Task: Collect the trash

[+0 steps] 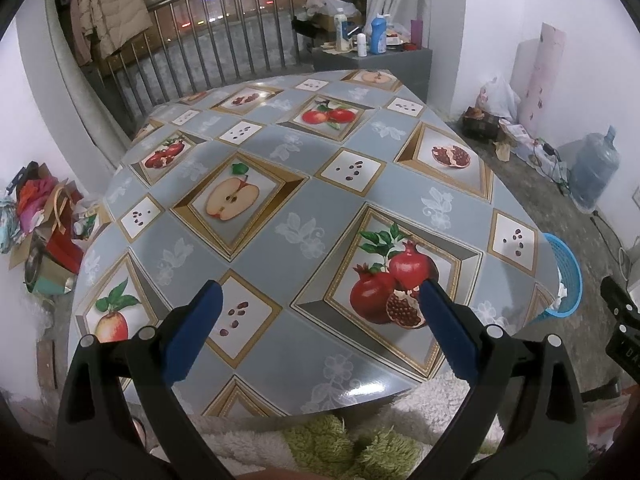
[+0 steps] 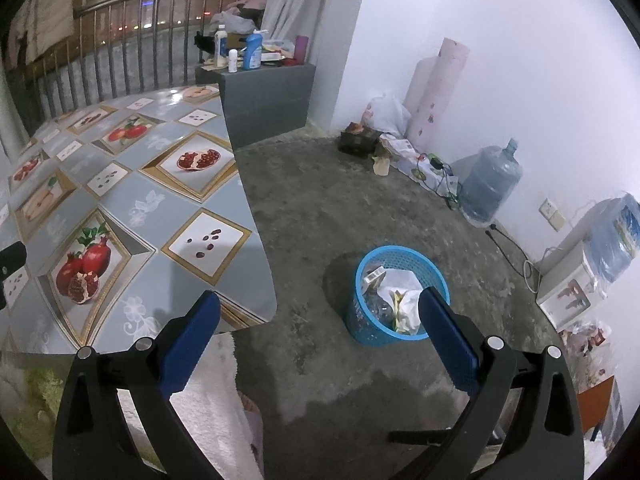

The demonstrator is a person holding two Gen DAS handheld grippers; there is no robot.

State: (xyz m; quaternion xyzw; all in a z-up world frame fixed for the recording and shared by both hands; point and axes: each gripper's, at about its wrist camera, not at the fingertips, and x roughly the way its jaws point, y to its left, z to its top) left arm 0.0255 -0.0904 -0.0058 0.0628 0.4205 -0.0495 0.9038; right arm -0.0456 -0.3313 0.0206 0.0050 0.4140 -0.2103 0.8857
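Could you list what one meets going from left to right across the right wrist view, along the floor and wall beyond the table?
Fruit-print table → grey cabinet → white plastic bag → pink roll → water jug → white appliance. The blue trash basket stands nearer, between the open jaws.

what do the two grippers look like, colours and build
Both look alike. The left gripper has two black plastic arms that curve forward, silver round pivot pins on them, and flat blue pads on the inner faces of the fingers. The right gripper has the same black arms, silver pins and blue pads. No cables or markings show on either.
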